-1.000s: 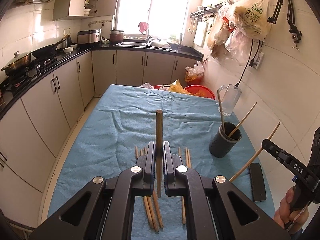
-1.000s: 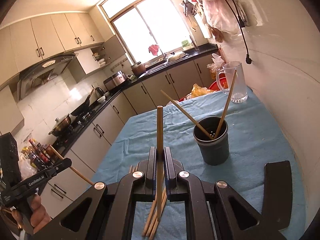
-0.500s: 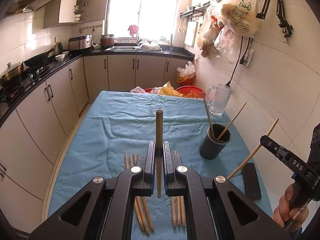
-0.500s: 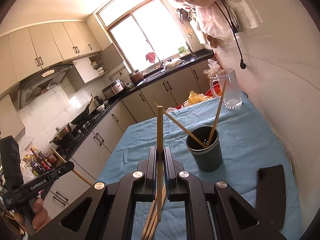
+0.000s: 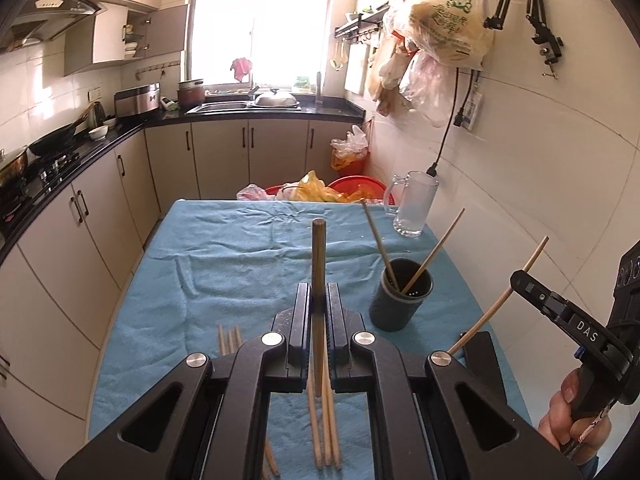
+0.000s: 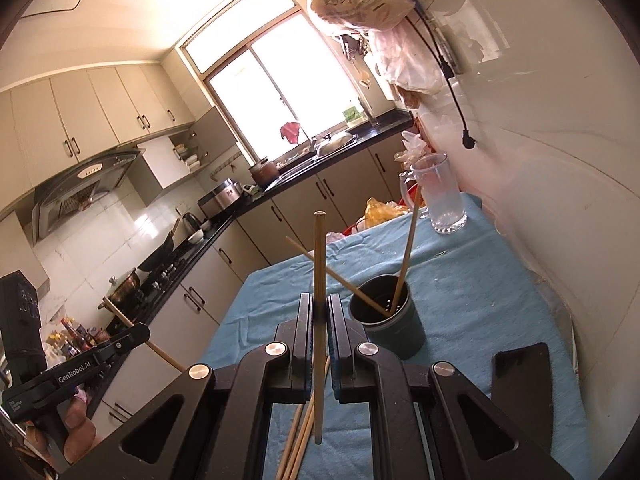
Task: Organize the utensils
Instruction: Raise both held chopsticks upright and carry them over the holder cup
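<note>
Left gripper jaws clamped on a dark brown wooden chopstick, right gripper jaws on a pale bamboo chopstick, each chopstick standing upright, long axis crosswise through the jaws.

A: What colour is seen on the table cloth?

B: A plain light blue is shown, with no pattern. The holder standing on it is coloured dark grey, black inside.

A: And the chopsticks?

B: The two chopsticks in the holder are seen in pale tan. The loose chopsticks lying left of the holder are coloured a warmer light brown.

A: Anything behind the holder?

B: A clear, frosted-looking glass mug is seen, and beyond it a red basin with a yellow bag. A flat black phone is seen right of the holder.
</note>
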